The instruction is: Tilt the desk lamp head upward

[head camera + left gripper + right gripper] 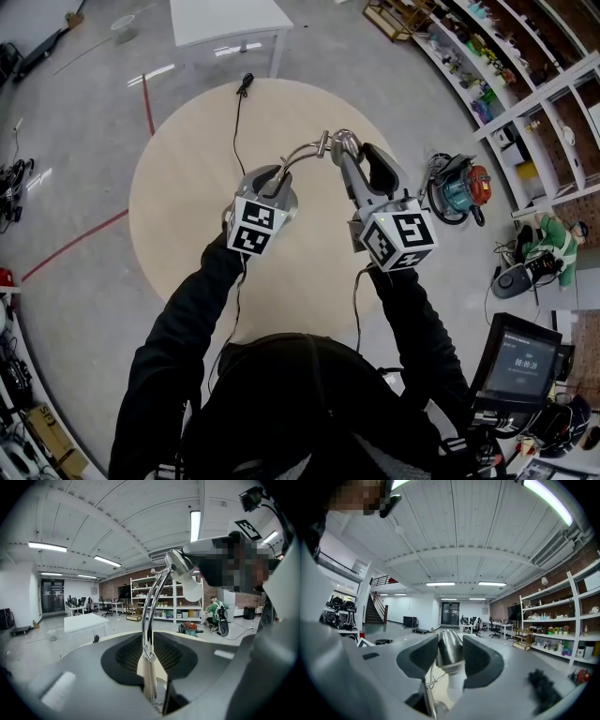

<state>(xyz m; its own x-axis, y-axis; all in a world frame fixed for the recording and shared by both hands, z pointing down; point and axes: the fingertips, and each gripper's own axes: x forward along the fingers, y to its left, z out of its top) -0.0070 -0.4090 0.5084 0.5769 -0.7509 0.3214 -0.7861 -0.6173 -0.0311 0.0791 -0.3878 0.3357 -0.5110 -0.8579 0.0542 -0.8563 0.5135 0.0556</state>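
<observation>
Chrome lamp neck [149, 616] stands clamped in the left tongs [150, 660] above the round wooden bench [178, 197]. The right tongs [450, 654] squeeze the lamp head [449, 645] at the neck's upper end.

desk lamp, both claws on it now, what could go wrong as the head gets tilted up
1. The right claw pinches the smooth, tapered metal lamp head. The head could slip out as it is pushed upward.
2. The left claw steadies only the thin neck, low down. If that hold slides, the whole lamp may tip or skid on the round table.
3. The cord trails across the table toward its far edge and could drag if the lamp shifts.
</observation>
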